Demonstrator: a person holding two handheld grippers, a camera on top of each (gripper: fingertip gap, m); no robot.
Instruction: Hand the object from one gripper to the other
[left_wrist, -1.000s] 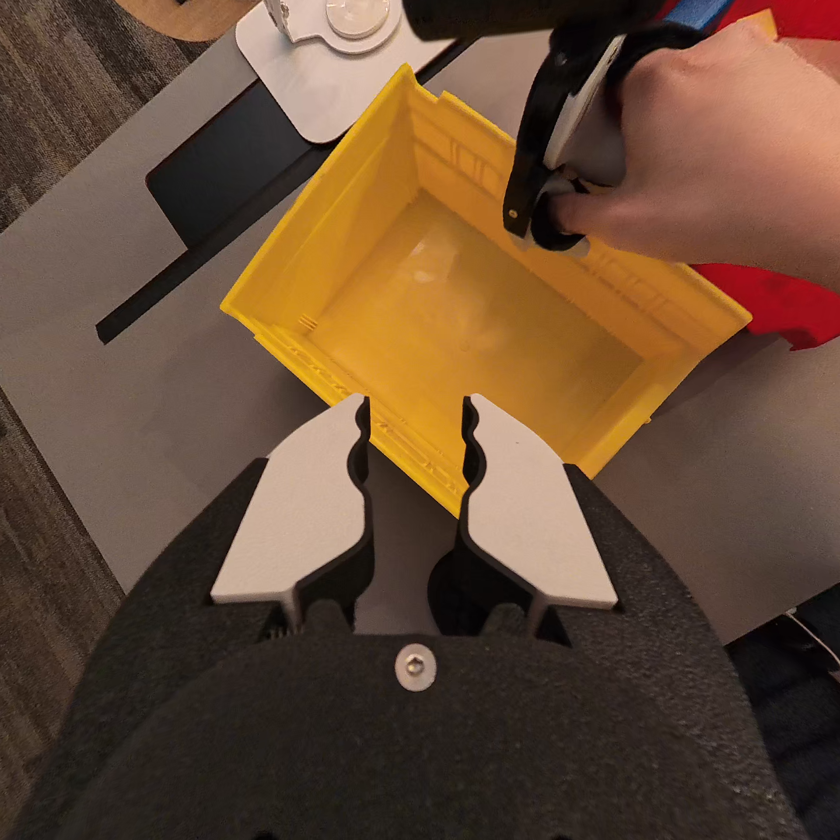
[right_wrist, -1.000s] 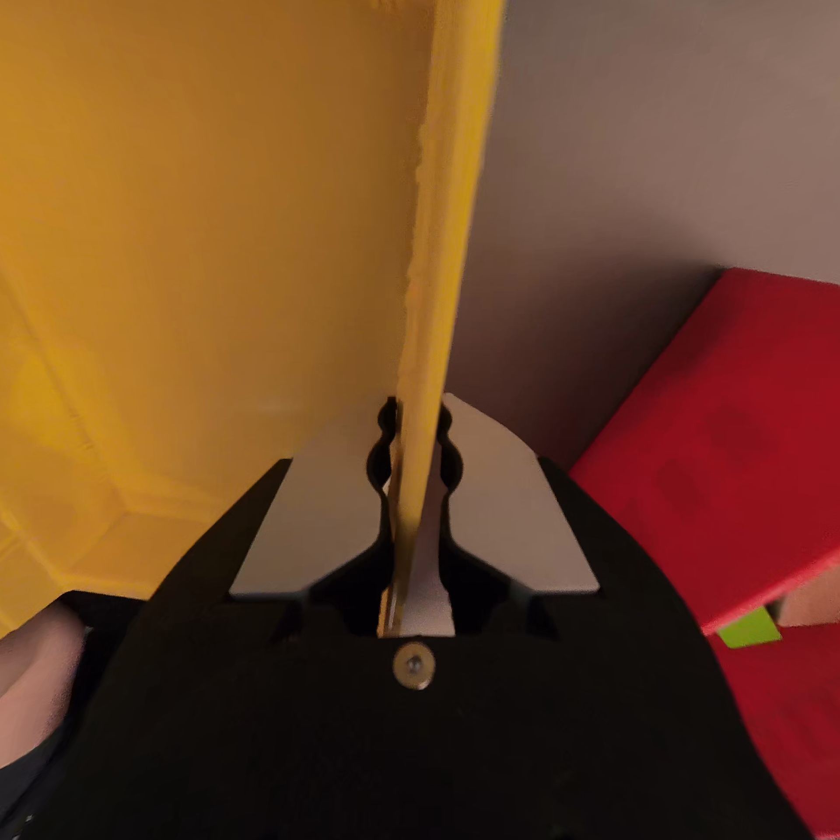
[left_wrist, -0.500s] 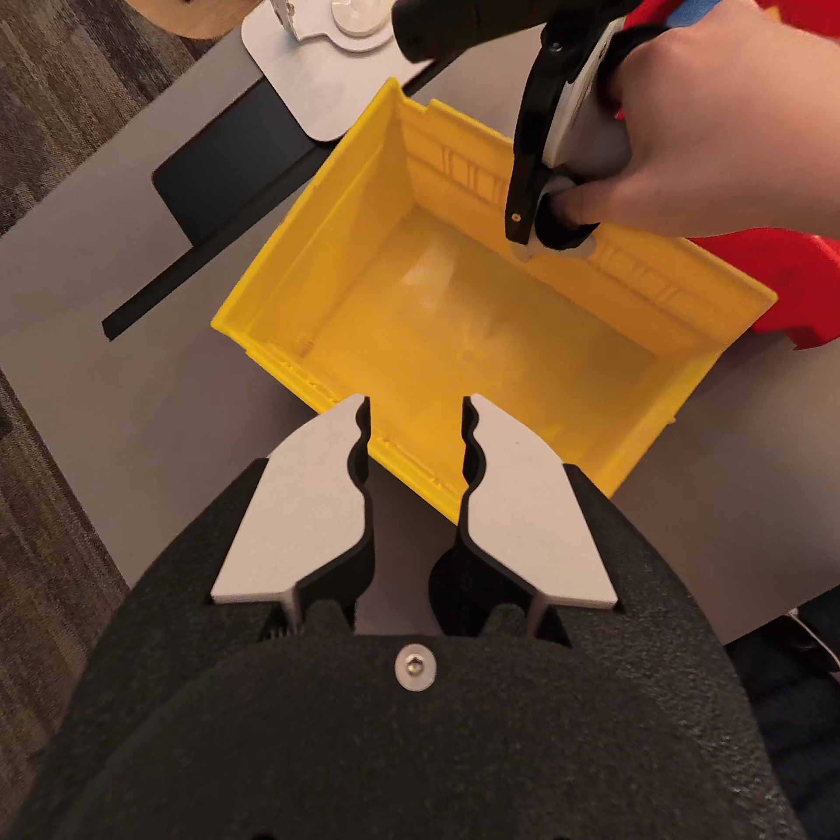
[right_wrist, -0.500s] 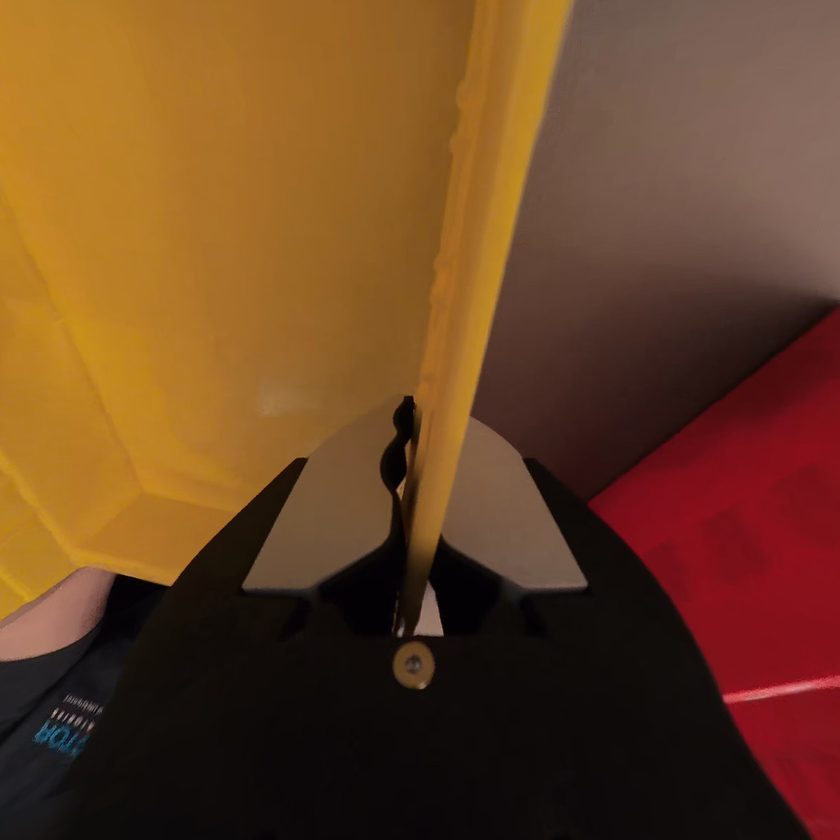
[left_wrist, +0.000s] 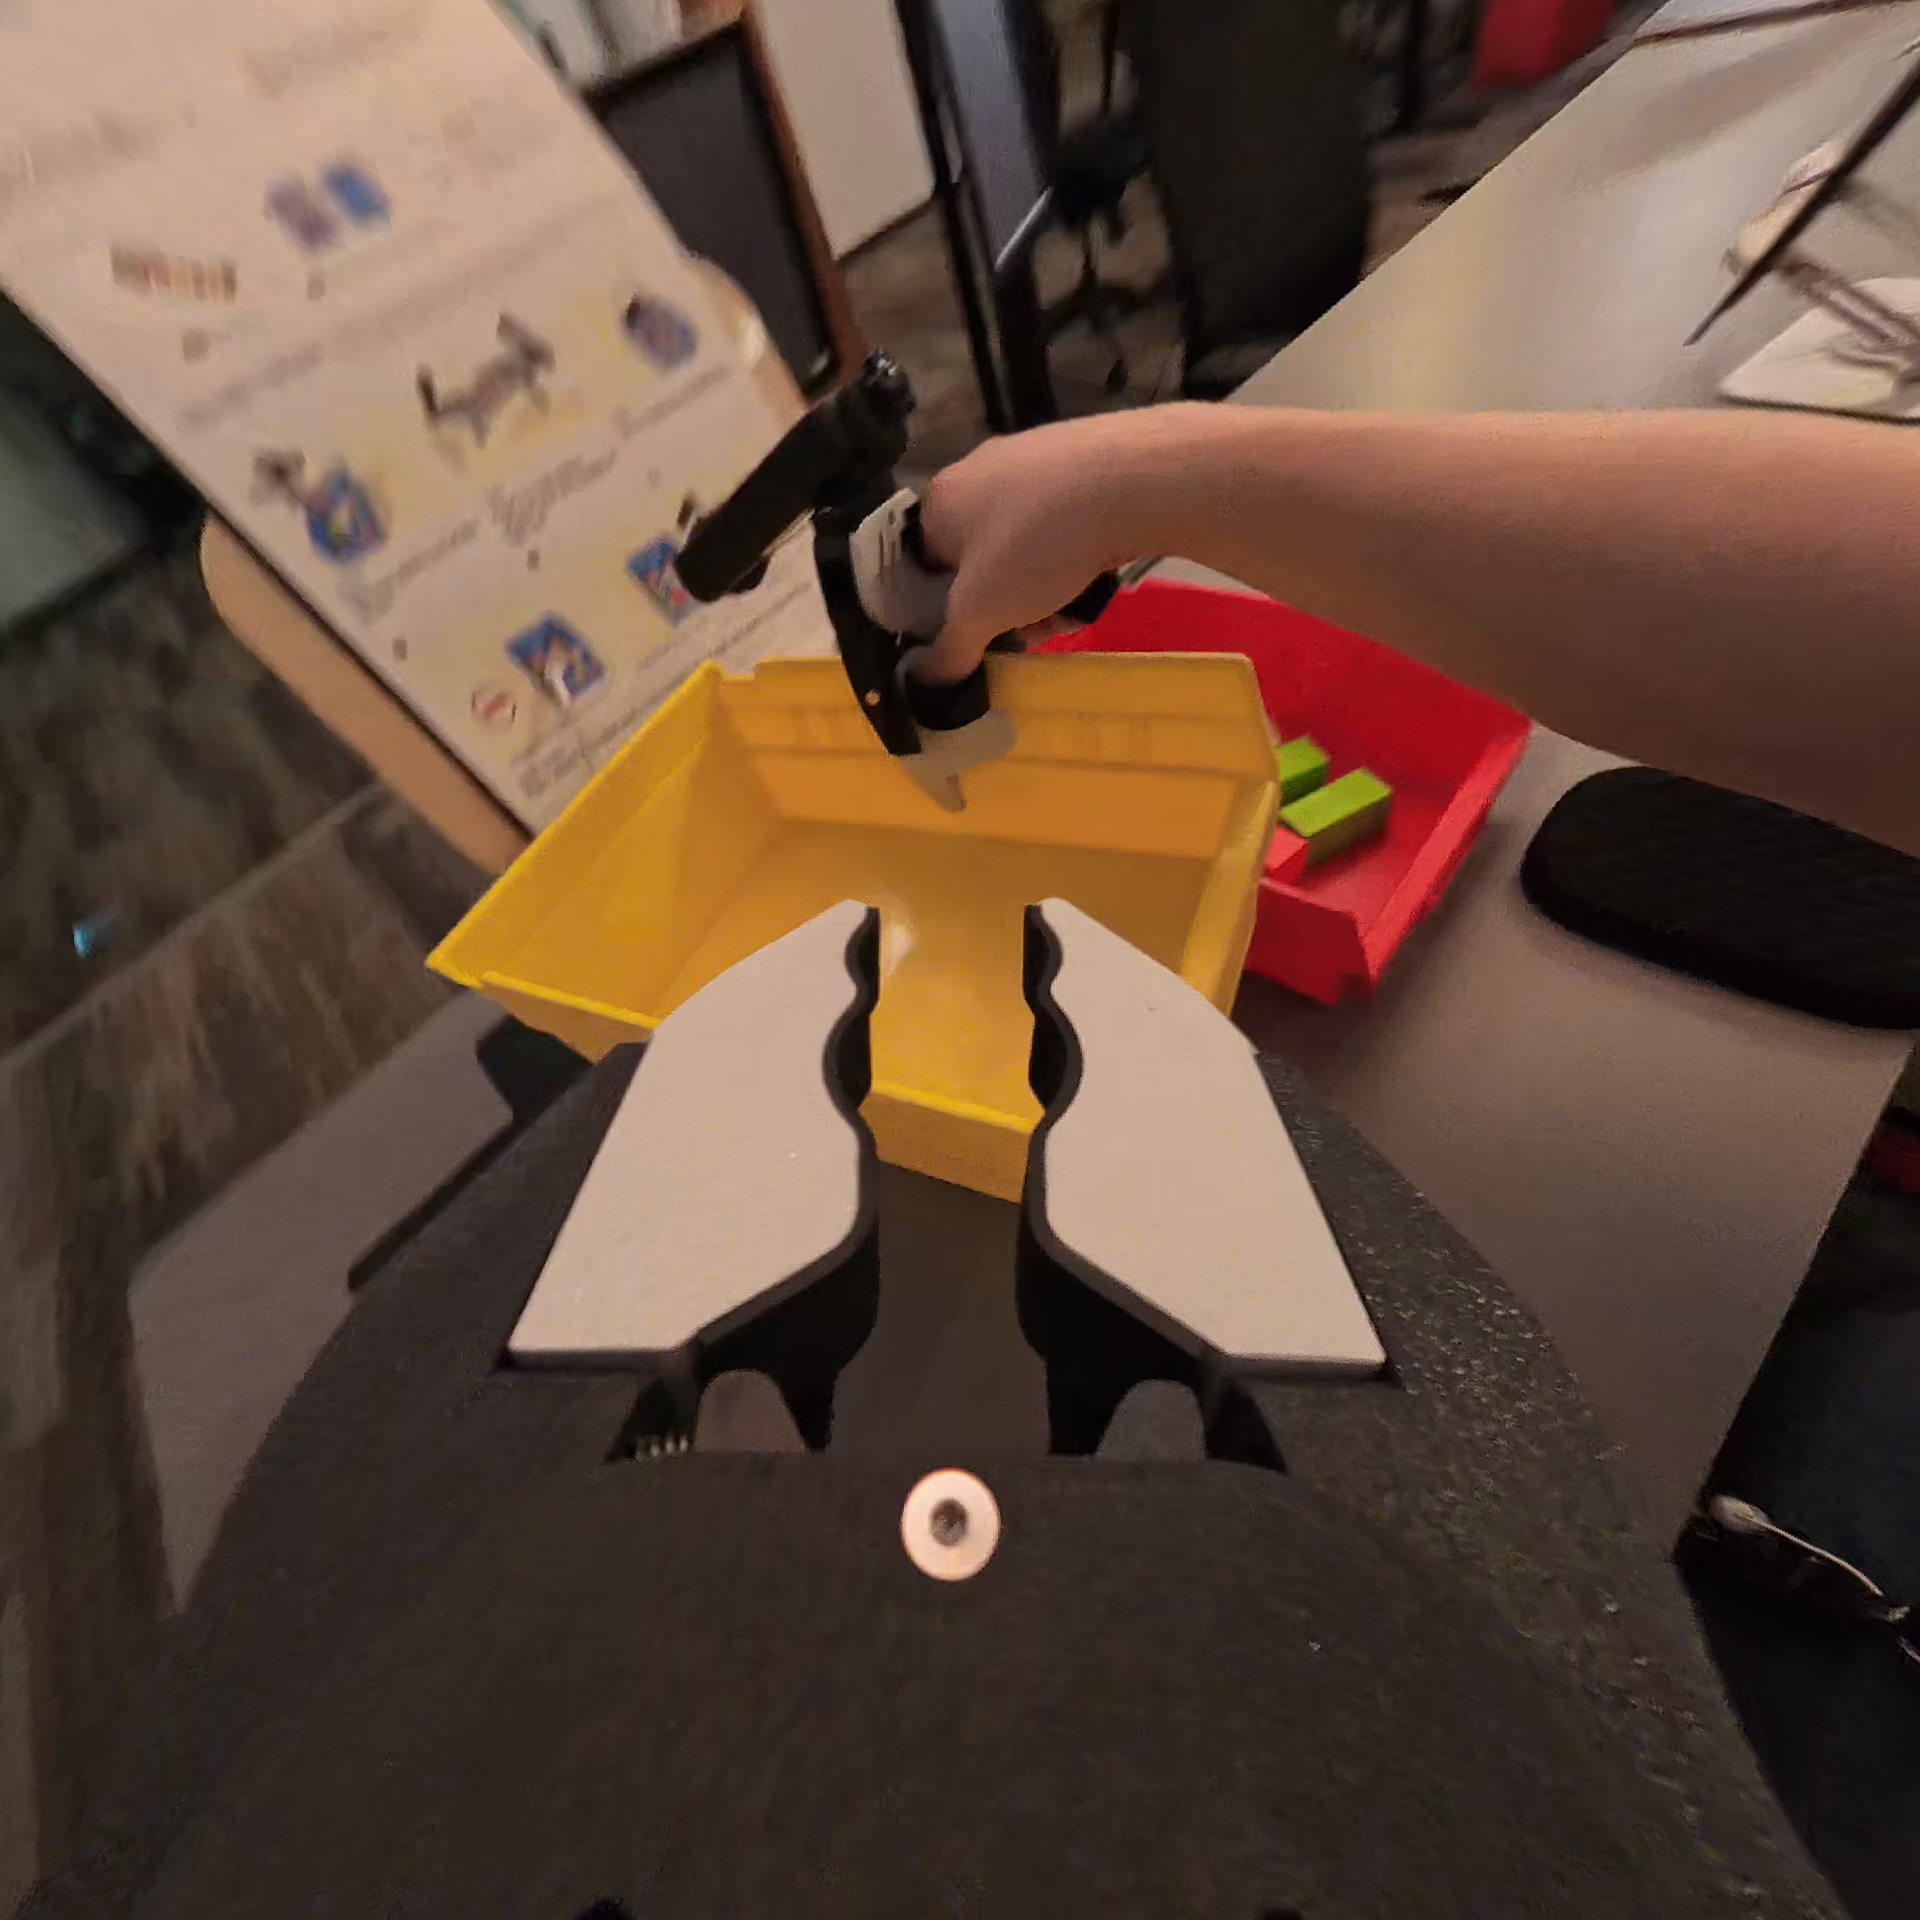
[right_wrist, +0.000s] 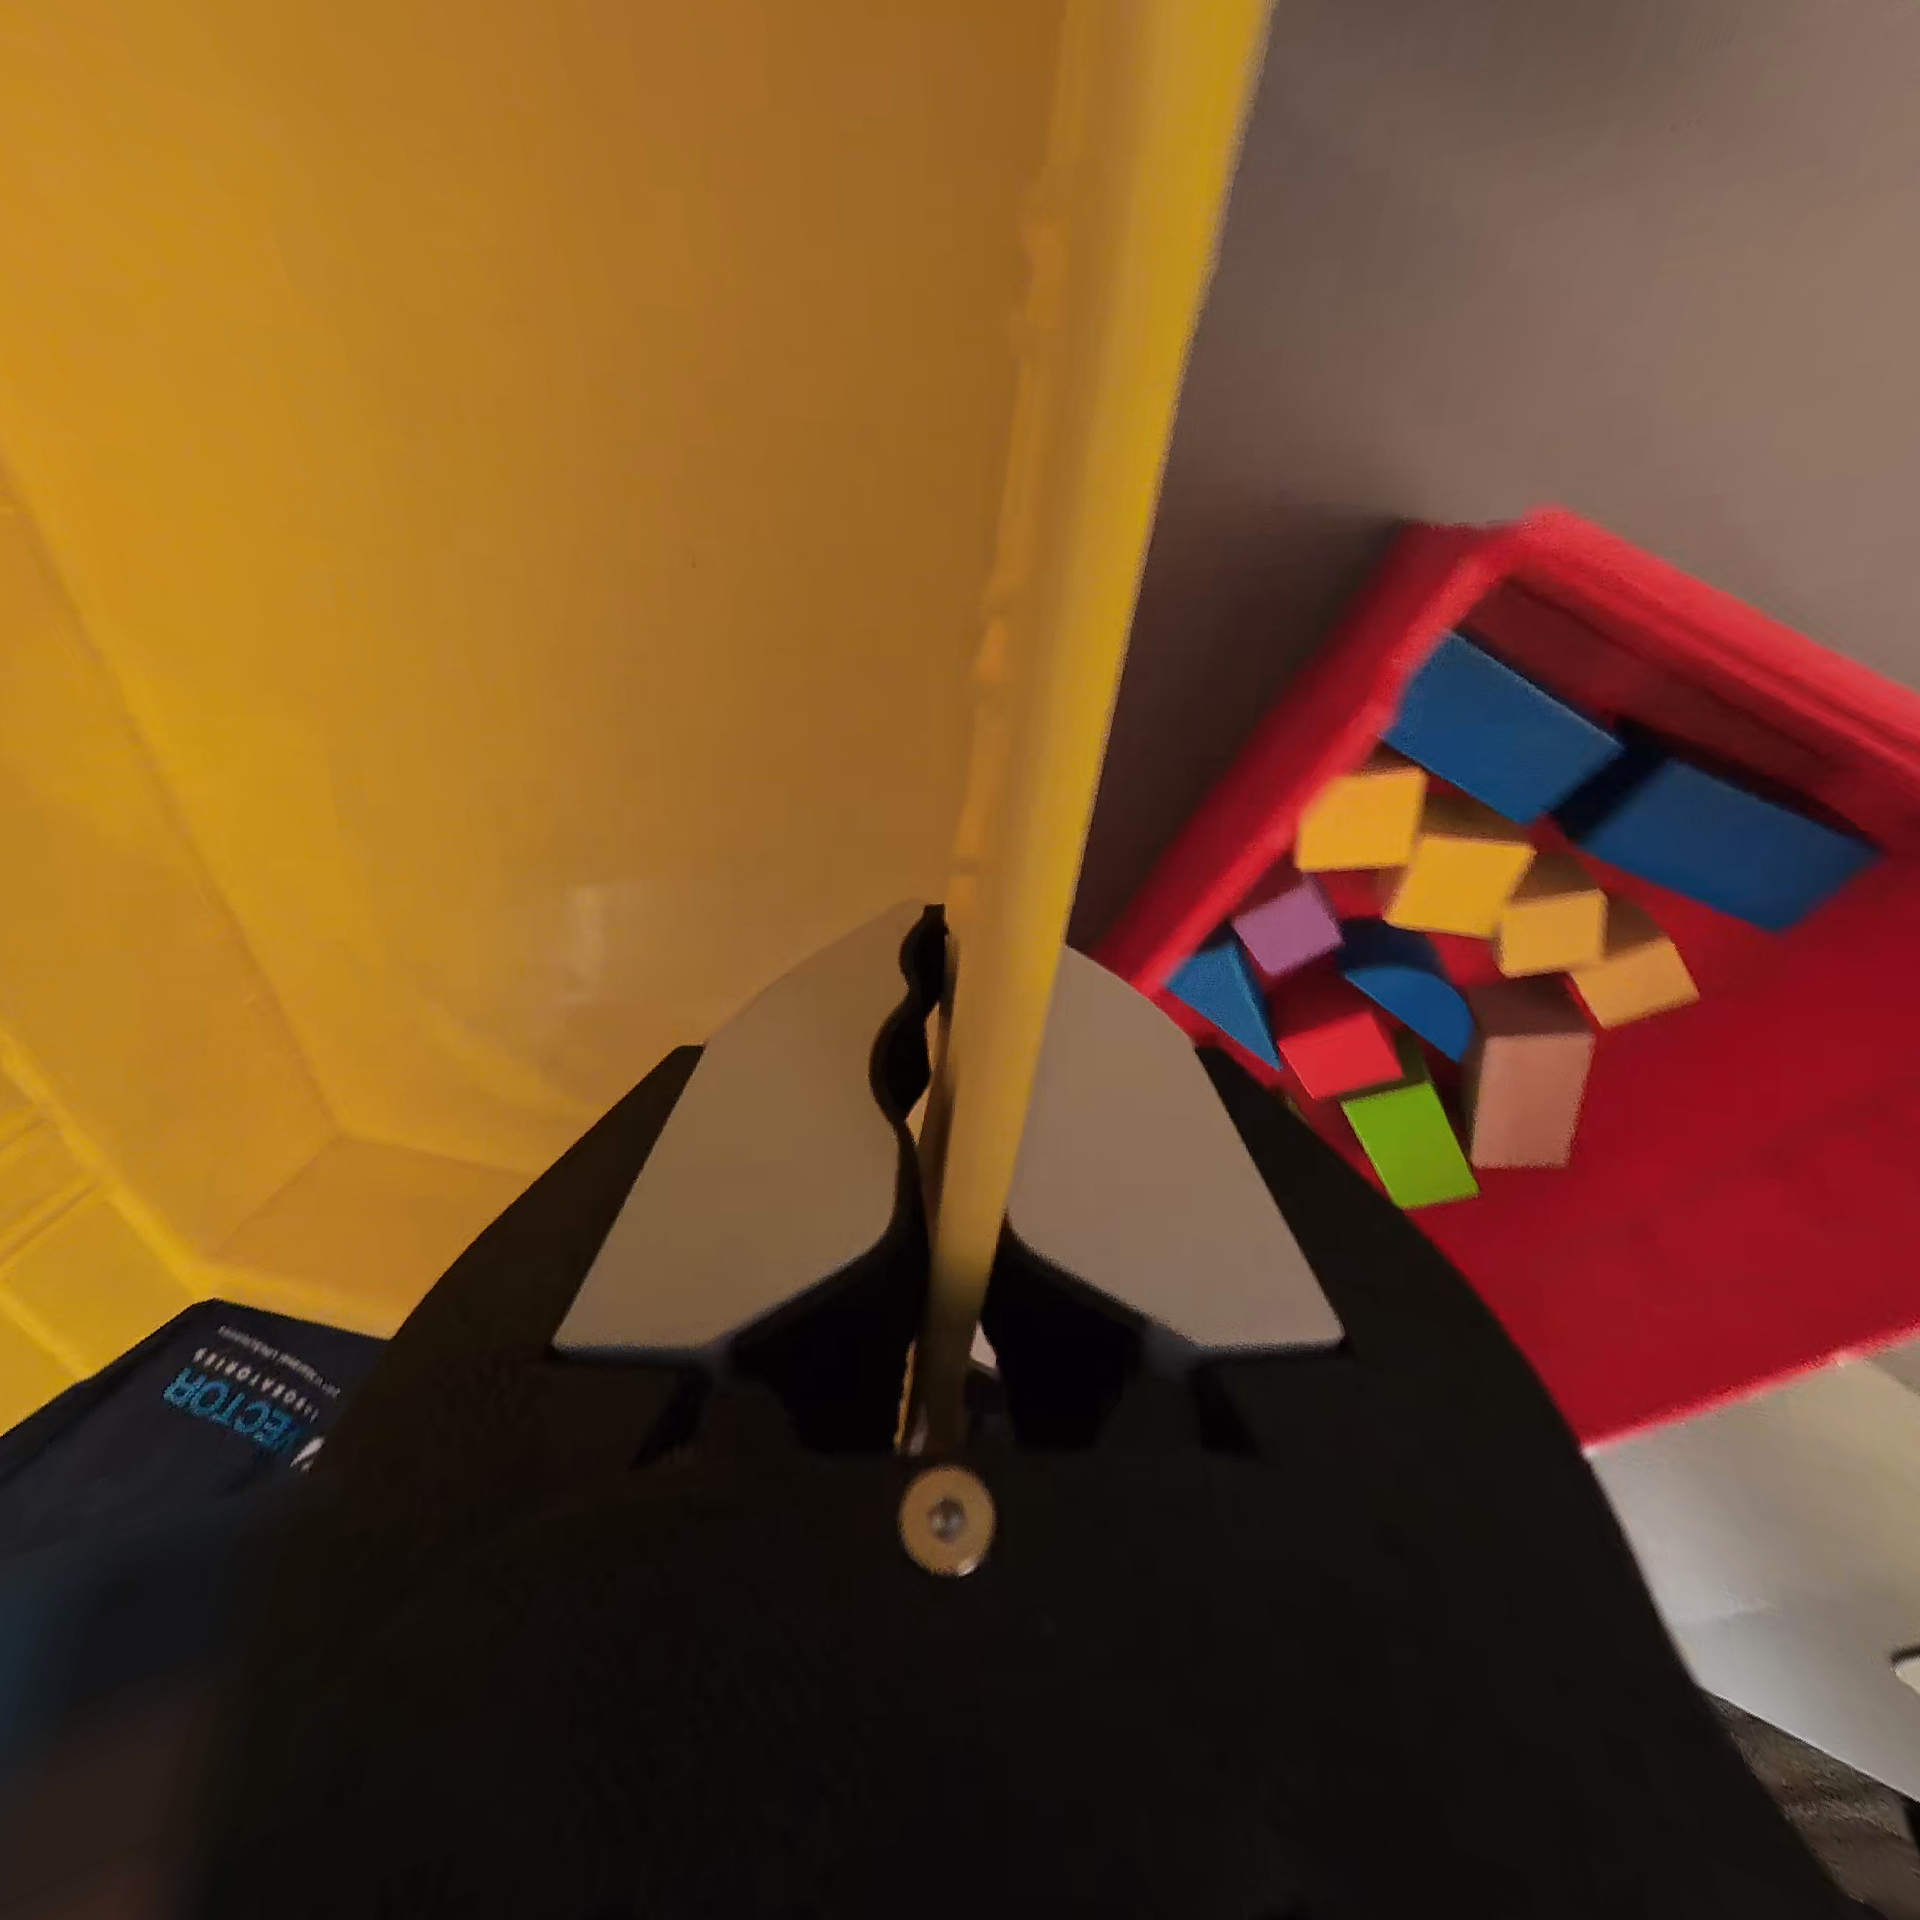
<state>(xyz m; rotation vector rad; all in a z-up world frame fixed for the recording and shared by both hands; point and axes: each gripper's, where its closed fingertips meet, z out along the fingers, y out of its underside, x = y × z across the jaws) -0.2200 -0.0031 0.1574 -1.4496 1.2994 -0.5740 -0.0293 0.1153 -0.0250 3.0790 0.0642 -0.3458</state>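
A yellow plastic bin (left_wrist: 644, 883) is empty and hangs tilted just above the grey table. My right gripper (right_wrist: 987, 935) is shut on the bin's wall (right_wrist: 1091, 520), which runs straight up between its fingers. It also shows in the left wrist view (left_wrist: 935, 758), clamped on the bin's far wall and held by a hand. My left gripper (left_wrist: 951, 914) is open and empty at the bin's near side. The near rim shows in the gap between its fingers; I see no contact.
A red bin (left_wrist: 1392, 727) with several coloured blocks (right_wrist: 1455, 883) sits right of the yellow bin. A black pad (left_wrist: 1714, 894) lies further right. The person's forearm (left_wrist: 1455, 540) crosses above the table. A poster board (left_wrist: 416, 364) leans at the left, past the table edge.
The right gripper has raised and tilted the yellow bin. My left gripper has swung from looking down to looking level and stays open. The red bin's blocks have come into view.
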